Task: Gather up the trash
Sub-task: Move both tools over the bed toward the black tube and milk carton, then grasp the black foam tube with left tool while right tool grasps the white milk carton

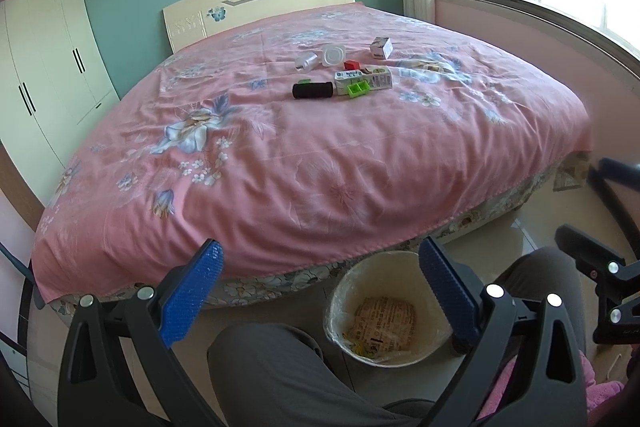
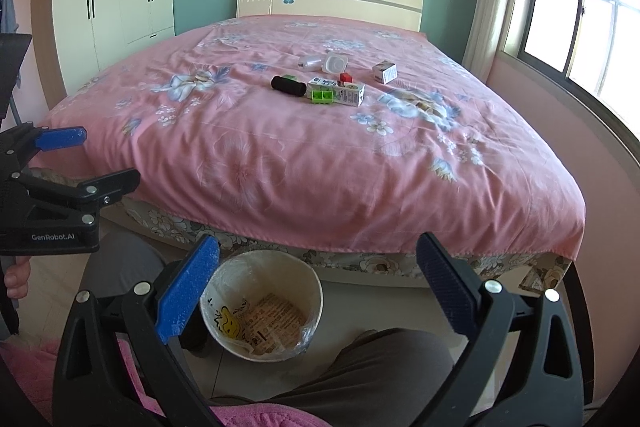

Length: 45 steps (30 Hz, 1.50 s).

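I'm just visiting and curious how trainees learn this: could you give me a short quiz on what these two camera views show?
1. True or false: the bin on the floor already holds something.
2. The black roll lies on: A) the floor, B) the bed, C) the wardrobe.
3. Fill in: both the left gripper and the right gripper have their blue fingers spread ____.

Key: 1 true, printed paper lies inside; 2 B; 3 open, holding nothing.
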Motion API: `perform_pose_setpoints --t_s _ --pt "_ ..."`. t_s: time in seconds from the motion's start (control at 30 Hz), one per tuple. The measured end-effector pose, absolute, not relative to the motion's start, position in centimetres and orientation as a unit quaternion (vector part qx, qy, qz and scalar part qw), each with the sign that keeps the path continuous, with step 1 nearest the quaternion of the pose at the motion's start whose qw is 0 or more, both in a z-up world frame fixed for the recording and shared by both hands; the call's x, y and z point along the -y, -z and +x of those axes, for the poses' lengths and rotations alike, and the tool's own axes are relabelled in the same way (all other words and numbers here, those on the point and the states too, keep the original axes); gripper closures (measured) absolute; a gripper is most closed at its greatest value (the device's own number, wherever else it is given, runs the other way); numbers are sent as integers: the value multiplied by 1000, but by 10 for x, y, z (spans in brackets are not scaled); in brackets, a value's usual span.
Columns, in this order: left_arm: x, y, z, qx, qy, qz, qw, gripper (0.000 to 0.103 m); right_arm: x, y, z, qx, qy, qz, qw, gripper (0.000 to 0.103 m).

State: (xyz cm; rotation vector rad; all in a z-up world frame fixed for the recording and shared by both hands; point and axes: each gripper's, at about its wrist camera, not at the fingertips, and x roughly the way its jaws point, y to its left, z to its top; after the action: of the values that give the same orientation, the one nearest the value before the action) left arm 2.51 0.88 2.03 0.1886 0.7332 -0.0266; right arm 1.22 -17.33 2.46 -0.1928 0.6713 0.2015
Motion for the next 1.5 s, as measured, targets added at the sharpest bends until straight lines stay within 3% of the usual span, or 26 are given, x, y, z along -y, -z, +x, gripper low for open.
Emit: perform_pose_setpoints --t_s 0.4,0.73,1.17,1.5 --pt "-32 -44 143 -370 2 75 926 3 179 -69 119 -307 -108 -143 935 7" --pt "-31 -38 272 -424 10 14 905 4 188 -72 240 -308 -160 -212 914 7" --pt "-21 16 448 -537 -51 -177 823 4 178 -16 432 -389 -332 -267 817 7" --pt "-19 78 515 -567 -105 -215 788 7 147 42 506 -411 -416 -298 754 7"
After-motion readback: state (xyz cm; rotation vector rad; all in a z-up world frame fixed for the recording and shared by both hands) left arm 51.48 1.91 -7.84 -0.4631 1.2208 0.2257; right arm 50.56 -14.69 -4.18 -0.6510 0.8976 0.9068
